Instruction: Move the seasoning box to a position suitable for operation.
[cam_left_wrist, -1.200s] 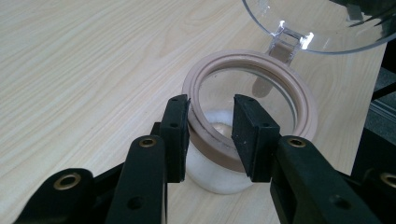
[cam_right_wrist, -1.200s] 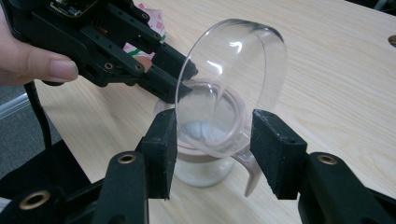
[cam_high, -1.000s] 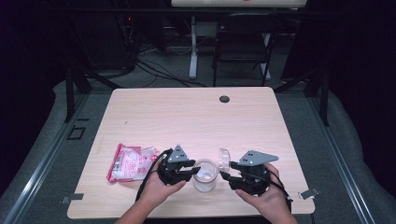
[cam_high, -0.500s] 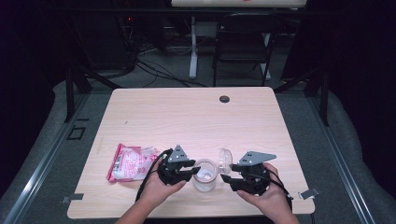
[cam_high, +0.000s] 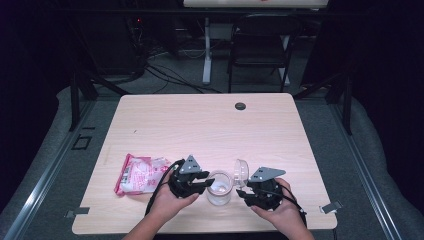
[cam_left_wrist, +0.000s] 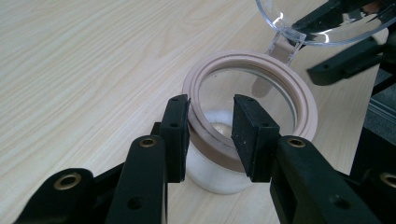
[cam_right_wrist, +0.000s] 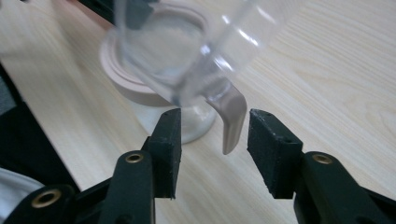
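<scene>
Clear jar (cam_high: 219, 187) with a pink rim stands at 6 o'clock on the table (cam_high: 210, 125), between both hands. Left gripper (cam_left_wrist: 211, 135) has its jaws clamped across the rim wall, one inside and one outside; judged to steady the jar while the lid is worked. Hinged clear lid (cam_high: 241, 171) stands tipped open at the jar's 2 o'clock. Right gripper (cam_right_wrist: 212, 135): jaws apart, just been closing, with the lid's pink latch tab (cam_right_wrist: 231, 122) between them but not pinched. Pink packet (cam_high: 140, 173) lies at the jar's 9 o'clock, untouched.
</scene>
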